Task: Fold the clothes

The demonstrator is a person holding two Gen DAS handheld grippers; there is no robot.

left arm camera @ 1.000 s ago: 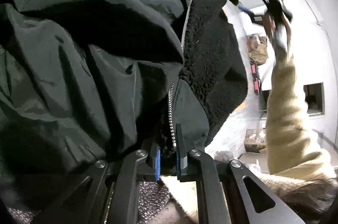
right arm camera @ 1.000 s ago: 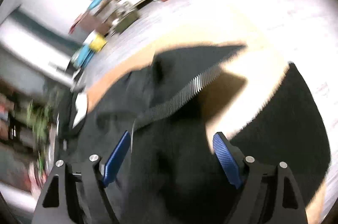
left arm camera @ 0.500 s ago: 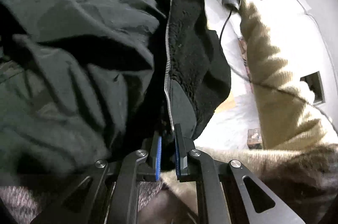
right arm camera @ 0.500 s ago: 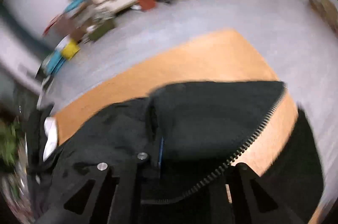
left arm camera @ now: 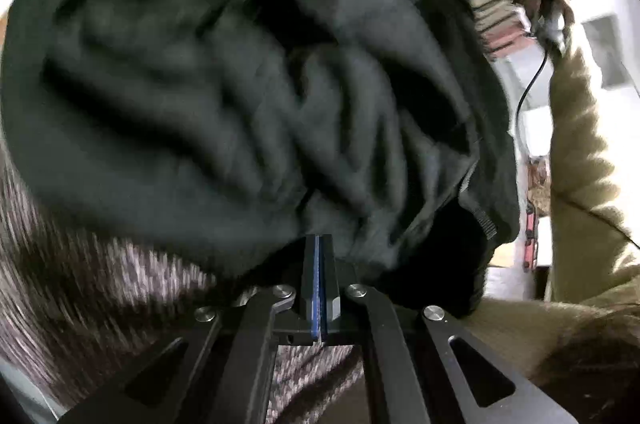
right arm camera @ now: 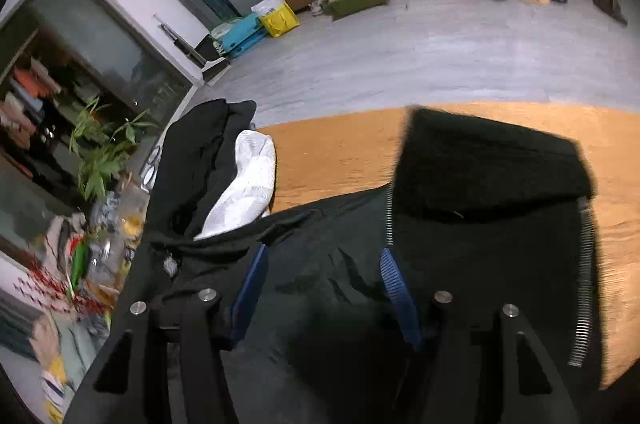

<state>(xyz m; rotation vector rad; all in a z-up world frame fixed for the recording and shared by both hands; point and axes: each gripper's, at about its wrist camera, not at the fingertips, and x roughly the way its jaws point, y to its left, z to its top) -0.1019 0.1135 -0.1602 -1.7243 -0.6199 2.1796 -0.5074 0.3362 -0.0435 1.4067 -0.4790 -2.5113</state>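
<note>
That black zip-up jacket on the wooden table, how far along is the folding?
Early. The black zip-up jacket lies rumpled on the orange wooden table. The left gripper looks clamped on its fabric; the right gripper is opening above it, empty. Smoothing and folding remain, plus the black-and-white pile.

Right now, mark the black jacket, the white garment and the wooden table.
black jacket (right arm camera: 484, 163): right wrist view, fleece lining.
white garment (right arm camera: 248, 183): right wrist view, its middle.
wooden table (right arm camera: 336, 155): right wrist view, bare top.
</note>
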